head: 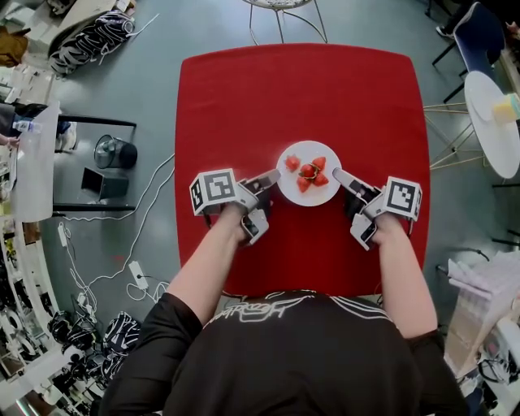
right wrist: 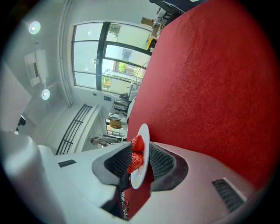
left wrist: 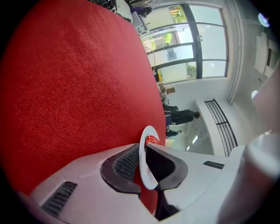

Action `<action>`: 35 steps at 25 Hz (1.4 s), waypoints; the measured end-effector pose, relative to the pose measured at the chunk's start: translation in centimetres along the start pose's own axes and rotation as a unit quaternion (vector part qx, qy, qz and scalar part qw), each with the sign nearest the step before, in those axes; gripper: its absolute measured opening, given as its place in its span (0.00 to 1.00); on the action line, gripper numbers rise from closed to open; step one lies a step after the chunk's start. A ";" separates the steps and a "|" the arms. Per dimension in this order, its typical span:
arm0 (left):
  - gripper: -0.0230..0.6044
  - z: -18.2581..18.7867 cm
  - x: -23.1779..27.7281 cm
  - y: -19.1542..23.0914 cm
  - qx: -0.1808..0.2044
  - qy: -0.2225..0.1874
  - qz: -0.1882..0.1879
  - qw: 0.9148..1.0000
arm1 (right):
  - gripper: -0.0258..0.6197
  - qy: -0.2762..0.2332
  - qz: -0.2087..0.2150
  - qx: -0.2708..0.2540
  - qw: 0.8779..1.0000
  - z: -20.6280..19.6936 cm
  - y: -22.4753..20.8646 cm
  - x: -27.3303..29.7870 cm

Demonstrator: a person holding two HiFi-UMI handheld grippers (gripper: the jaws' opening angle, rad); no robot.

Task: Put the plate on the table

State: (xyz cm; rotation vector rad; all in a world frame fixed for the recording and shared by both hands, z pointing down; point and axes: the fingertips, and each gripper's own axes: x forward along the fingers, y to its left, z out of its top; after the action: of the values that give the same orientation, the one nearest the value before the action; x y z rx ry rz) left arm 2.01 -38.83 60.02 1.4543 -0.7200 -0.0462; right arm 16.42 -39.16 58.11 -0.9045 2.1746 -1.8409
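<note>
A small white plate [head: 286,188] carrying several strawberries [head: 307,172] lies at the near middle of the red table [head: 244,106]; whether it rests on the cloth I cannot tell. My left gripper [head: 272,179] is at the plate's left edge. In the left gripper view the plate's rim [left wrist: 146,175] is pinched between the pads, so that gripper [left wrist: 142,162] is shut on it. My right gripper [head: 340,175] is at the right edge. In the right gripper view the plate [right wrist: 138,178] and strawberries [right wrist: 137,143] stand between the jaws, and that gripper [right wrist: 142,162] is open, its pads off the plate.
A wire chair [head: 284,12] stands past the table's far edge. To the right is a round white side table [head: 491,122]. Cables [head: 122,260] and a black fan [head: 114,152] lie on the floor at left. The red cloth beyond the plate is bare.
</note>
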 end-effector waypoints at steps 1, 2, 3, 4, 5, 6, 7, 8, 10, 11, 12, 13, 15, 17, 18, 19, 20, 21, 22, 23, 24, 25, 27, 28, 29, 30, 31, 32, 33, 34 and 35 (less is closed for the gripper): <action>0.10 0.1 -0.1 0.0 0.000 -0.002 -0.002 1.000 | 0.18 0.000 -0.002 -0.003 1.000 0.0 0.0 0.0; 0.11 0.1 -0.2 0.0 0.000 -0.005 -0.005 1.000 | 0.19 -0.001 -0.004 -0.005 1.000 0.0 0.0 0.0; 0.13 0.1 -0.3 0.0 -0.001 -0.009 -0.009 1.000 | 0.20 -0.004 -0.006 -0.008 1.000 0.2 0.0 -0.1; 0.14 0.1 -0.5 0.0 -0.002 -0.012 -0.013 1.000 | 0.23 -0.007 -0.008 -0.012 1.000 0.3 0.1 -0.2; 0.16 0.2 -0.8 -0.1 -0.004 -0.016 -0.017 1.000 | 0.25 -0.010 -0.010 -0.017 1.000 0.5 0.3 -0.3; 0.18 0.2 -1.0 -0.2 -0.006 -0.019 -0.021 1.000 | 0.26 -0.012 -0.011 -0.021 1.000 0.6 0.4 -0.5; 0.19 0.2 -1.1 -0.3 -0.006 -0.021 -0.024 0.999 | 0.27 -0.014 -0.014 -0.025 0.999 0.7 0.4 -0.6; 0.20 0.2 -1.3 -0.4 -0.006 -0.023 -0.027 0.999 | 0.28 -0.016 -0.018 -0.030 0.999 0.8 0.4 -0.8; 0.20 0.3 -1.6 -0.6 -0.004 -0.025 -0.035 0.999 | 0.29 -0.020 -0.022 -0.040 0.999 0.8 0.4 -0.9; 0.21 0.3 -1.7 -0.7 -0.003 -0.025 -0.039 0.999 | 0.30 -0.022 -0.021 -0.043 0.999 0.8 0.5 -1.0; 0.21 0.2 -1.7 -0.8 -0.002 -0.024 -0.041 0.999 | 0.30 -0.023 -0.021 -0.044 0.999 0.7 0.5 -1.1; 0.21 0.1 -1.7 -1.0 0.000 -0.023 -0.044 0.999 | 0.30 -0.025 -0.024 -0.044 0.998 0.6 0.5 -1.3; 0.21 -0.1 -1.8 -1.3 0.003 -0.020 -0.048 0.999 | 0.30 -0.031 -0.031 -0.041 0.998 0.5 0.3 -1.7; 0.21 -0.2 -1.9 -1.4 0.006 -0.017 -0.052 0.998 | 0.30 -0.035 -0.040 -0.046 0.998 0.4 0.2 -2.0; 0.21 -0.4 -1.9 -1.5 0.009 -0.016 -0.052 0.998 | 0.30 -0.035 -0.053 -0.054 0.997 0.4 -0.1 -2.3; 0.21 -0.6 -1.9 -1.5 0.013 -0.015 -0.052 0.998 | 0.31 -0.035 -0.071 -0.060 0.995 0.4 -0.5 -2.7; 0.21 -0.8 -1.9 -1.5 0.019 -0.014 -0.049 0.998 | 0.31 -0.036 -0.088 -0.063 0.994 0.3 -0.8 -3.1; 0.21 -1.1 -2.0 -1.4 0.026 -0.012 -0.047 0.998 | 0.31 -0.038 -0.099 -0.065 0.992 0.2 -0.9 -3.4; 0.21 -1.3 -2.1 -1.5 0.033 -0.010 -0.045 0.998 | 0.31 -0.040 -0.110 -0.073 0.990 0.2 -1.0 -3.8; 0.21 -1.6 -2.4 -1.5 0.037 -0.008 -0.044 0.998 | 0.31 -0.041 -0.120 -0.087 0.988 0.2 -1.1 -4.1; 0.21 -1.8 -2.8 -1.6 0.039 -0.005 -0.046 0.998 | 0.31 -0.044 -0.128 -0.097 0.986 0.2 -1.1 -4.4; 0.21 -2.0 -3.3 -1.6 0.041 -0.004 -0.048 0.998 | 0.31 -0.048 -0.132 -0.100 0.985 -0.1 -0.9 -4.5; 0.21 -2.1 -4.5 -1.6 0.051 -0.006 -0.049 0.998 | 0.31 -0.055 -0.140 -0.103 0.983 -0.8 -0.3 -4.7; 0.21 -2.1 -4.9 -1.7 0.061 -0.007 -0.047 0.997 | 0.31 -0.059 -0.141 -0.105 0.983 -1.1 0.1 -4.8; 0.21 -2.2 -5.2 -1.8 0.075 -0.007 -0.044 0.996 | 0.31 -0.062 -0.138 -0.108 0.982 -1.5 0.6 -5.0; 0.21 -2.4 -5.5 -2.0 0.094 -0.008 -0.041 0.995 | 0.31 -0.067 -0.129 -0.113 0.983 -1.9 1.3 -5.1; 0.19 -2.7 -5.8 -2.4 0.116 -0.008 -0.037 0.992 | 0.31 -0.073 -0.120 -0.124 0.982 -2.3 2.2 -5.2; 0.17 -3.0 -6.2 -2.8 0.143 -0.009 -0.032 0.989 | 0.31 -0.077 -0.118 -0.146 0.979 -2.8 3.1 -5.3; 0.15 -3.4 -6.7 -3.3 0.173 -0.010 -0.026 0.984 | 0.31 -0.079 -0.121 -0.177 0.973 -3.3 3.9 -5.6; 0.10 -3.9 -7.2 -3.8 0.204 -0.011 -0.020 0.979 | 0.30 -0.080 -0.120 -0.210 0.967 -3.9 4.8 -5.8; 0.07 -4.5 -7.7 -4.4 0.234 -0.010 -0.017 0.972 | 0.25 -0.081 -0.116 -0.238 0.961 -4.6 5.8 -6.0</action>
State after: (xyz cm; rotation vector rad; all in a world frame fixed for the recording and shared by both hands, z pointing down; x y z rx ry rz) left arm -0.30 -32.10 53.03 1.9190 -0.7526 0.0887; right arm 17.08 -31.68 52.21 -1.3987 2.5386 -1.2705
